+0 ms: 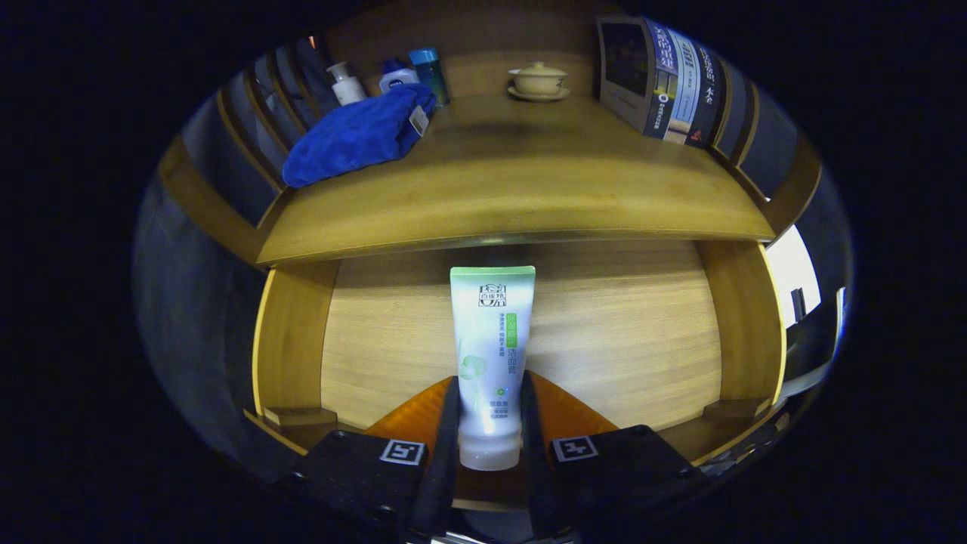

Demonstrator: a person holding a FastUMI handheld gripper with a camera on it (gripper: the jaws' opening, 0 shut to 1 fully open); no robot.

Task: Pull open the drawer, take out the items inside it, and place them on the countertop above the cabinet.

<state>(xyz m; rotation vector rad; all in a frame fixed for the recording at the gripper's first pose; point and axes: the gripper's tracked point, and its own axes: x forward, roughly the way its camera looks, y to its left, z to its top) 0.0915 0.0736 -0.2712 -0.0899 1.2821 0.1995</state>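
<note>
Tube | between fingers, both pressing | over open drawer

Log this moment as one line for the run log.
drawer: open | gripper: shut on tube, over drawer | countertop: blue towel, bottles, lidded cup, books | tube not yet placed

So up on the wooden top there's a crumpled blue cloth with a small white tag, and behind it a white pump bottle, a squat blue-capped white bottle and a teal bottle. A cream lidded cup on a saucer sits mid-back, with upright books beside it.
</note>
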